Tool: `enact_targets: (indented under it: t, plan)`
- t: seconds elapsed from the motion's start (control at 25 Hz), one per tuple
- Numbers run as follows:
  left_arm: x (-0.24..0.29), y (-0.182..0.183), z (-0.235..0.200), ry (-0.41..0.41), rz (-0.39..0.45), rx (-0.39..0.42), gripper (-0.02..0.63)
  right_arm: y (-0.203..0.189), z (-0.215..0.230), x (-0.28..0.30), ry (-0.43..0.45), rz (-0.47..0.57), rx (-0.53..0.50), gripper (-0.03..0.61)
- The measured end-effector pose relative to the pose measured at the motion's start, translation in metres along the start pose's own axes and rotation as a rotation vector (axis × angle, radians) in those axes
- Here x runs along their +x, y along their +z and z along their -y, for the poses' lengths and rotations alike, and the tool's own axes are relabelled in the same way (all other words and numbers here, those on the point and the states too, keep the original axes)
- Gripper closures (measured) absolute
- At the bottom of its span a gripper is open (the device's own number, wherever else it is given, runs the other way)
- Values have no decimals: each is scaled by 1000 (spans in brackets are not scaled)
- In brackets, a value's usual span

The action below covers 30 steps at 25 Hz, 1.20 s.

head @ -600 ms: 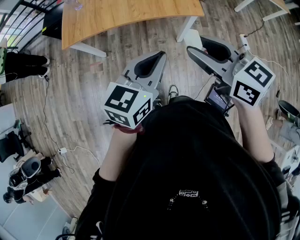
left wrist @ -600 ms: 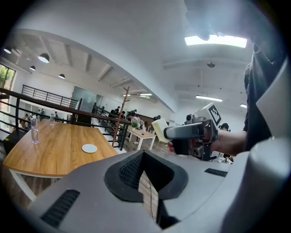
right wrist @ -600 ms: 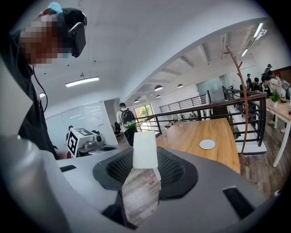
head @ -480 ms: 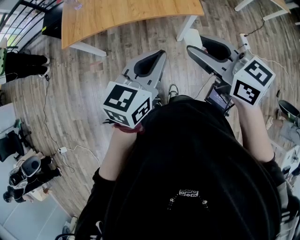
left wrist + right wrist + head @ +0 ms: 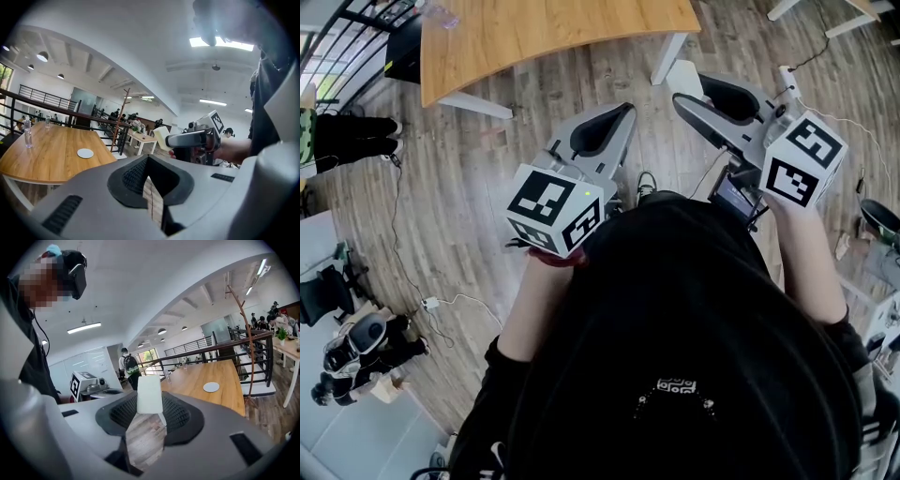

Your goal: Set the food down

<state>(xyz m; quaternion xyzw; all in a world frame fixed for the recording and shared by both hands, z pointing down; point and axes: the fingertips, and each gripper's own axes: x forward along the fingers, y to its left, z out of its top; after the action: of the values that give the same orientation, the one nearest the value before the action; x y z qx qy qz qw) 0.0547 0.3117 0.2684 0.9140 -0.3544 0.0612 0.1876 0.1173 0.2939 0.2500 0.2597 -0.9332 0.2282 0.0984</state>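
Floor [image 5: 469,187]: wood planks, under both tools.
Bench [image 5: 553,33]: wood top, carries a small white plate [image 5: 85,153].
Left hand-held gripper [image 5: 614,122]: jaws pressed together, nothing in them.
Right hand-held gripper [image 5: 694,91]: clamped on the food [image 5: 149,394], a pale flat block nipped at the jaw tips, in the air over the floor, well apart from the bench.
Risk: the tip grip looks shallow, so a jolt or early release would likely drop the block on the floor, short of the plate.
Writing: none legible; only black-and-white squares on the marker cubes [image 5: 553,206].
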Motion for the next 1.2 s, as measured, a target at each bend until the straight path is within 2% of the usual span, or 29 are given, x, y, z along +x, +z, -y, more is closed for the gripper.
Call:
enact_targets:
  t: [0.32, 0.64, 0.8, 1.2]
  plan:
    - [44, 2, 22, -21, -49, 41, 615, 0, 31, -29, 22, 37, 24, 405]
    - [85, -8, 55, -84, -113, 83, 615, -12, 70, -59, 17, 63, 84, 405]
    - [101, -16, 55, -77, -137, 77, 615, -20, 96, -71, -18, 60, 77, 405]
    - [119, -11, 51, -116, -144, 89, 615, -8, 111, -84, -60, 117, 108, 405]
